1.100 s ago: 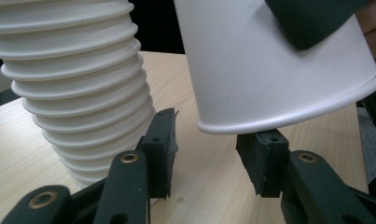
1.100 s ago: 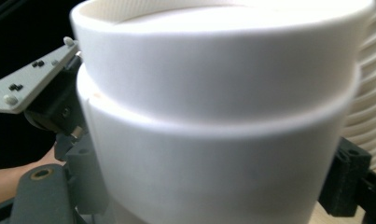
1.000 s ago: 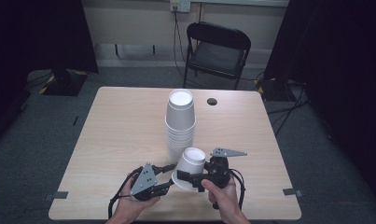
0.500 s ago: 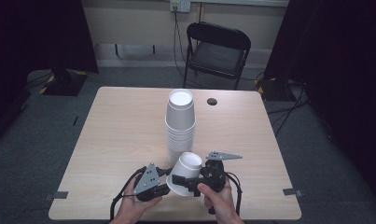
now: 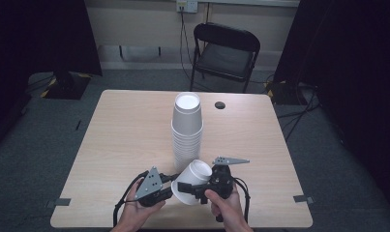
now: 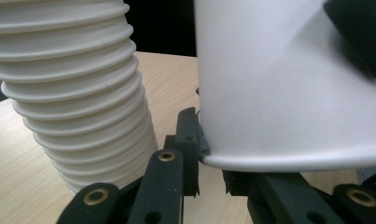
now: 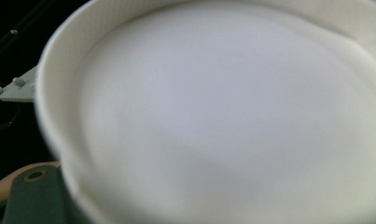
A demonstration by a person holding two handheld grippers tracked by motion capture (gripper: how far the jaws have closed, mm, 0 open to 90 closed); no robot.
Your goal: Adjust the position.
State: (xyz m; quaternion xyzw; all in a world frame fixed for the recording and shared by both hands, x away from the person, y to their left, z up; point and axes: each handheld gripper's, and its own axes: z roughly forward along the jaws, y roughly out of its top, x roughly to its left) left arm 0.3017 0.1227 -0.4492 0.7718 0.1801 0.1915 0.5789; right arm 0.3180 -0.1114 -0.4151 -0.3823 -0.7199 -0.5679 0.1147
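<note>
A single white paper cup [image 5: 198, 171] hangs tilted just above the table's front edge, base toward the upper right and mouth toward the lower left. My right gripper [image 5: 187, 188] is shut on its sides; the cup's recessed base [image 7: 223, 116] faces that gripper's camera. My left gripper [image 5: 171, 192] meets the mouth from the left. In the left gripper view the cup's rim [image 6: 288, 84] sits between the jaws of my left gripper [image 6: 209, 163], which are shut on it. A tall stack of upside-down white cups [image 5: 187, 125] stands just behind, its ribbed rims [image 6: 73, 93] close by.
The light wooden table [image 5: 125, 130] has a small black round spot [image 5: 220, 105] at its back right. A black folding chair [image 5: 226, 53] stands beyond the far edge. Dark curtains hang at both sides.
The cup and my right gripper have shifted slightly toward the table's front edge. My left gripper has closed in from the left and taken the cup's rim.
</note>
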